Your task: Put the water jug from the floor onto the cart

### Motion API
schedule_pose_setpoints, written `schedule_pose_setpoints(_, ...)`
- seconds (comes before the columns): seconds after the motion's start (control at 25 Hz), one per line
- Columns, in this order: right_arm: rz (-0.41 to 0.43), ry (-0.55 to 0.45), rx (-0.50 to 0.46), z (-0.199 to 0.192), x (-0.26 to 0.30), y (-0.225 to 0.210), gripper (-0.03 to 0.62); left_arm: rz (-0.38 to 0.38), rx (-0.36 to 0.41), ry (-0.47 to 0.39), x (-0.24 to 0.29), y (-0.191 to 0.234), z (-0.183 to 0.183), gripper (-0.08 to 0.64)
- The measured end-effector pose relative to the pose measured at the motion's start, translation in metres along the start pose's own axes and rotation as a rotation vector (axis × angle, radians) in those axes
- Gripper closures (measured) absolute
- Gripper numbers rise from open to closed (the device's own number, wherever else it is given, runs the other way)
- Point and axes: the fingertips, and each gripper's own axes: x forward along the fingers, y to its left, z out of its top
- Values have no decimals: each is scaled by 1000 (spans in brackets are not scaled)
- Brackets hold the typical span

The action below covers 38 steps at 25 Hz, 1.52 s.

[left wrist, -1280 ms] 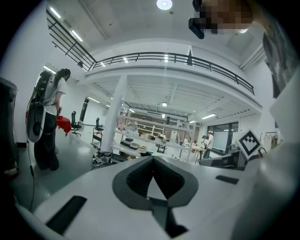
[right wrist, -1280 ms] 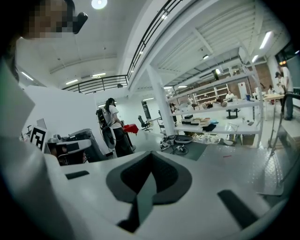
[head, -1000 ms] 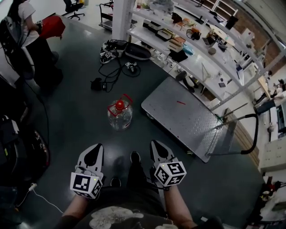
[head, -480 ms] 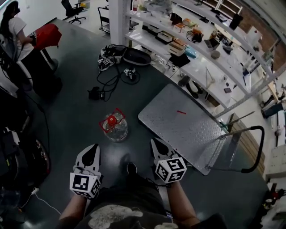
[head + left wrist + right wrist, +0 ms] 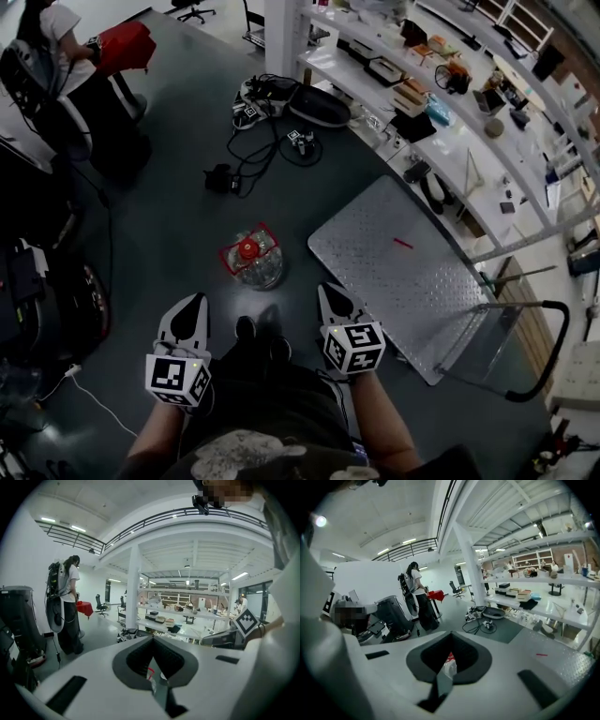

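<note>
The clear water jug with a red cap and red handle stands upright on the dark floor, just left of the cart. The cart's grey steel deck is bare except for a small red mark; its push handle is at the lower right. My left gripper is shut, short of the jug and to its left. My right gripper is shut too, to the jug's right at the cart's near corner. Neither touches the jug. A sliver of the jug shows through the notch in the right gripper view.
Cables and small devices lie on the floor beyond the jug. A person stands at the far left by a red-covered stand. Dark equipment lines the left side. Cluttered white shelves run behind the cart. My shoes are just behind the jug.
Both grippers have moved forward across the floor and a little down, and the jug now sits closer, between their tips. The jug and cart have not moved.
</note>
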Motion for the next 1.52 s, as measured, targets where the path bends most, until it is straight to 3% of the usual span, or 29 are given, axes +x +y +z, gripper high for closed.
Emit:
schedule_pose_setpoints(0.4, -58, 108, -53, -7, 102, -4, 601, -50, -50, 59, 105, 59, -33, 551)
schedule_pose_setpoints(0.64, -89, 163, -50, -16, 177, -17, 601, -124, -60, 142, 187, 76, -63, 552)
schedule_pose_setpoints(0.96, -17, 265, -62, -65, 280, -14, 553, -149, -89, 234, 252, 130, -112, 551)
schedule_pose_setpoints(1.12, -14, 331, -78, -97, 321, -20, 498, -162, -131, 281, 271, 142, -141, 551)
schedule_pose_setpoints(1.28, -20, 381, -79, -127, 350, -23, 497, -182, -179, 332, 279, 147, -170, 552)
schedule_pose_setpoints(1.52, -74, 504, -206, -164, 386, -51, 497, -185, -222, 352, 297, 149, -191, 551)
